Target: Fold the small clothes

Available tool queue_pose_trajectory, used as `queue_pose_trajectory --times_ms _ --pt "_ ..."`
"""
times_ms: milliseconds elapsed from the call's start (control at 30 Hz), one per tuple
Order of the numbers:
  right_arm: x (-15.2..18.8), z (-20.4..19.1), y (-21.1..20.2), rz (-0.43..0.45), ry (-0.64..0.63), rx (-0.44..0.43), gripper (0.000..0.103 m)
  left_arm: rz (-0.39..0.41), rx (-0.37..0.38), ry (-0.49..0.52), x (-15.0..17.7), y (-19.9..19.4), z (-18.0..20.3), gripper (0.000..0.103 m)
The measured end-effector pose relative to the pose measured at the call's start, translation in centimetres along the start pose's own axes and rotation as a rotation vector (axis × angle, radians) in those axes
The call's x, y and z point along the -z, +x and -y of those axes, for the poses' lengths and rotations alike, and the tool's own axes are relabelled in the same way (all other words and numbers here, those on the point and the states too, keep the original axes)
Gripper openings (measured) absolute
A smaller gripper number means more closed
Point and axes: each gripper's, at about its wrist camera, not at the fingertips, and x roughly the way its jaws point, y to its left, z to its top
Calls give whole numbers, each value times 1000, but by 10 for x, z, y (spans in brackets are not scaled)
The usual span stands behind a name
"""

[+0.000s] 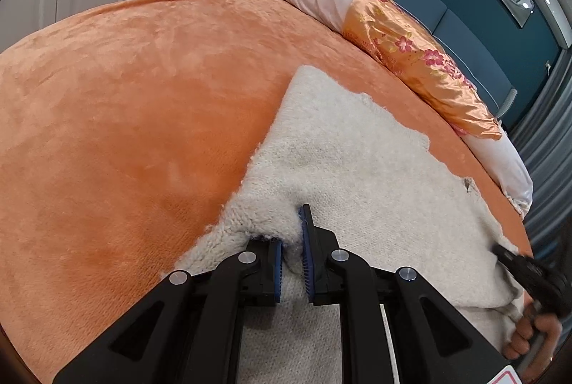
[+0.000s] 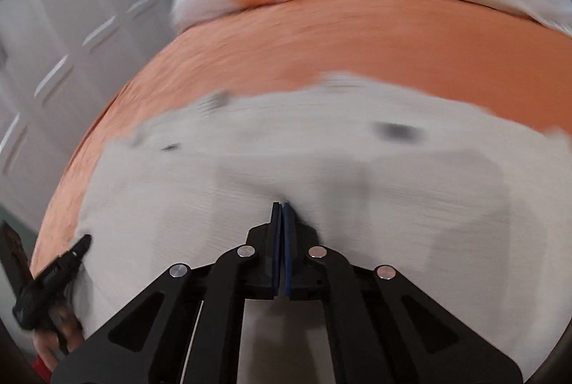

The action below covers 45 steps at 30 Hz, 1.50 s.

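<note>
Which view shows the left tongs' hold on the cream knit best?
The left wrist view: sharp, with the left tongs pinching a raised ridge of the cream knit between blue pads. The right wrist view is motion-blurred and shows them only small at its left edge.

Motion blur smears the whole right wrist view, dissolving the cream knitted garment (image 2: pixel 321 141) and its dark marks. In the left wrist view, the garment (image 1: pixel 357 151) runs off-frame at 6 o'clock, and the right tool (image 1: pixel 500 250) is cropped at 4 o'clock.

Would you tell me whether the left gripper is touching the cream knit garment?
Touching: the left wrist view shows the left gripper pinching a ridge of the cream knit garment.
</note>
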Motion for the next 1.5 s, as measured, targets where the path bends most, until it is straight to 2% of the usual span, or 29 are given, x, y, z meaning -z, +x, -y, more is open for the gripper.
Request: queue_pose_trajectory --times_ms 33,67,133,200,233,333,367,433,467,533,567,600,633,733,833,900,967,1033,1100,1133,1167,1233,1367,1500 --pt "1 12 -9 15 6 70 1 0 -3 2 0 0 1 13" --pt "5 26 -22 26 18 98 2 0 -5 4 0 0 1 13" --pt "10 45 -43 40 70 95 11 1 -9 6 0 1 2 13" --pt "13 46 -51 45 85 72 46 1 -8 6 0 1 2 13" --pt "14 47 -52 49 85 54 49 1 -7 6 0 1 2 13" --pt "18 44 -37 6 109 -9 49 2 -9 7 0 1 2 13" --pt "18 41 -29 -12 118 -7 45 2 -7 5 0 1 1 13" --pt "18 36 -28 -4 108 35 19 2 -8 5 0 1 2 13" --pt "15 38 -37 24 132 -12 7 2 -9 6 0 1 2 13" --pt "8 39 -64 132 165 -82 6 3 -8 6 0 1 1 13" --pt "5 38 -80 191 148 -81 6 3 -9 6 0 1 2 13" --pt "4 38 -83 207 142 -74 6 3 -10 7 0 1 2 13" --pt "4 42 -82 201 138 -62 6 4 -11 9 0 2 2 13" --pt "18 60 -20 -24 130 51 6 5 -15 14 -2 3 2 13" --pt "13 68 -25 -3 215 12 7 4 -18 16 -2 3 2 13" --pt "11 66 -33 -20 259 19 14 1 -23 18 -2 4 3 13" --pt "17 65 -59 7 287 58 15 -6 -34 22 -3 4 4 13" --pt "32 68 -85 22 331 30 20 -24 -31 18 -6 1 6 14" --pt "60 69 -121 18 351 10 29 -70 1 -10 -9 -11 4 23" --pt "73 69 -138 18 346 13 32 -92 19 -22 -7 -24 2 35" --pt "92 69 -159 13 333 27 39 -102 32 -27 -3 -37 0 53" --pt "132 74 -196 -12 318 56 44 -108 4 -38 13 -76 -8 79" --pt "197 75 -240 -96 342 76 52 -151 -10 -20 52 -139 -30 79" --pt "246 71 -261 -159 384 37 59 -219 -49 14 96 -186 -52 79"
